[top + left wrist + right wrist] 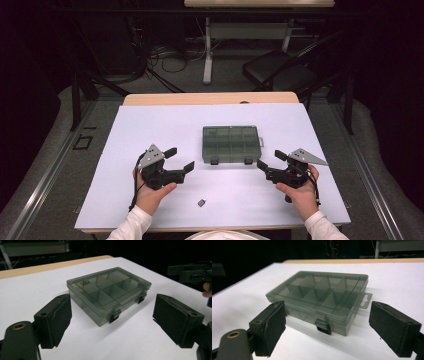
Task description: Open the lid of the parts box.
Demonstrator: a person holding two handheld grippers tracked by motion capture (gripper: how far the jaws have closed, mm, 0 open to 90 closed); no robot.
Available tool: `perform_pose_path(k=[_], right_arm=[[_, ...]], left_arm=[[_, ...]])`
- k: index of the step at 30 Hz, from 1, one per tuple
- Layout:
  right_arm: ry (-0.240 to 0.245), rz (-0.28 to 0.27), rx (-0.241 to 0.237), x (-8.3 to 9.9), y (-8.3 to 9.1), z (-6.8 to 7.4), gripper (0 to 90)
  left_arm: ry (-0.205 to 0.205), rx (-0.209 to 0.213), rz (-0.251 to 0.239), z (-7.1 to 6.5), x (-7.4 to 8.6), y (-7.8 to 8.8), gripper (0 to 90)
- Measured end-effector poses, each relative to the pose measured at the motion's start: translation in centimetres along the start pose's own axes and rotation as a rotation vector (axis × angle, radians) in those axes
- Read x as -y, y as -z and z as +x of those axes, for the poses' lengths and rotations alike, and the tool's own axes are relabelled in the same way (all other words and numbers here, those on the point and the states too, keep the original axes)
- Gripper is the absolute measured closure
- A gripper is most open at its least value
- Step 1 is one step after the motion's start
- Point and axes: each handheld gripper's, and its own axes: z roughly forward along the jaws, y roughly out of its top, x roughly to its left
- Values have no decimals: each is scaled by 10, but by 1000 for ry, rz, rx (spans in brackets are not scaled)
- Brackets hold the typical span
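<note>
The white table (150,125) is left bare along its far edge and toward both side edges. The middle is taken up by a closed grey plastic box (231,144). Open passage is kept on each side of the box, where the left gripper (180,160) and the right gripper (270,159) are held with jaws wide apart. Near the front edge, a small dark piece (201,202) lies in the way.

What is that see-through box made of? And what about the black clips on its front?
The box looks like smoky, glossy clear plastic: you can see its dividers through the shut lid. The clips look like matte black plastic, solid and not see-through. That's only a guess from looks.
</note>
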Motion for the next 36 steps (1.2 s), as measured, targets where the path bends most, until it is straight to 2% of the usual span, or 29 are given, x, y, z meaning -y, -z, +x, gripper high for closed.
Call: perform_pose_path(k=[1,2,6,9,15,16,19,22,24,26,30,33,35,36], right_arm=[[15,12,6,-1,0,0,137],[31,21,15,-4,-1,0,137],[95,36,23,-17,-6,0,139],[112,54,29,-25,-10,1,145],[153,94,51,-35,-22,3,182],[177,102,50,-37,-27,3,237],[174,109,37,-39,-30,1,277],[175,96,21,-40,-32,-3,405],[175,101,1,-40,-34,-6,499],[184,109,-13,-39,-36,-8,568],[234,128,-27,-34,-39,-5,654],[256,140,-50,-29,-39,-2,713],[292,153,-64,-27,-38,0,739],[305,141,-65,-25,-37,2,743]], left_arm=[[-1,-3,14,-1,-4,-3,174],[13,12,24,-1,-9,-7,185],[43,47,30,-3,-21,-19,182],[76,80,22,-3,-29,-28,182],[60,75,28,-2,-39,-43,185],[39,54,44,-3,-42,-49,221],[18,53,49,-4,-44,-56,286],[-21,46,68,-5,-45,-66,361],[-25,46,73,-5,-44,-71,425],[-7,73,86,-5,-41,-76,483],[-50,77,116,-9,-30,-80,577],[-53,77,113,-10,-23,-80,625],[-51,67,106,-10,-19,-79,644],[-53,65,108,-10,-18,-78,668]])
